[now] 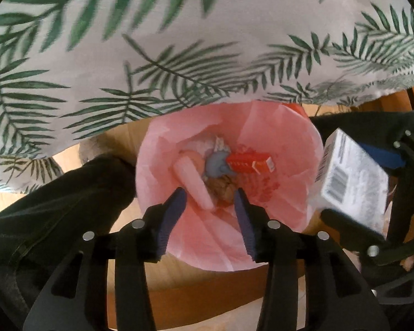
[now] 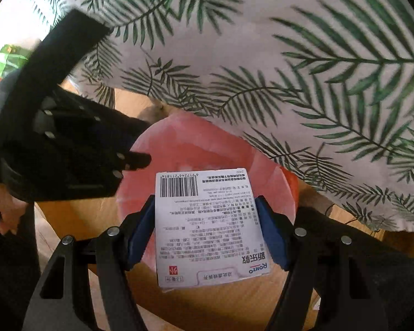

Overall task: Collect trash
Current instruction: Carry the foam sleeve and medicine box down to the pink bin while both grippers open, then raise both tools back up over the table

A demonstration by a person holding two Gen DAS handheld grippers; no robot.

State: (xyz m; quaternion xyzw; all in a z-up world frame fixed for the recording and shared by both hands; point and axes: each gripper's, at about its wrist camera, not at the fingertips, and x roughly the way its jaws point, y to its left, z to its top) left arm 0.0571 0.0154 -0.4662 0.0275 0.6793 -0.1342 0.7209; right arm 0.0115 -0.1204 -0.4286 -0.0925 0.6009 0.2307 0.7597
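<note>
A: Why is your right gripper (image 2: 205,226) clamped on that white carton (image 2: 207,229) above the pink-lined bin (image 2: 273,190)?

B: Likely so it falls inside when you let go.

A: And your left gripper (image 1: 209,201)?

B: Spread wide and empty over the bin, which already holds a red box (image 1: 248,162), a pink tube (image 1: 193,183) and crumpled scraps.

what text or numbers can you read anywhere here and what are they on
"ROHTO": upside down, on the white box held in the right gripper.
"6 917246 211814": under the barcode on the same box, digits small and not certain.
"2402": by the box's far edge, faint.
Chinese brand characters beside ROHTO, and the fine print: too small to read.
Red carton in the pink bin: print blurred.
</note>
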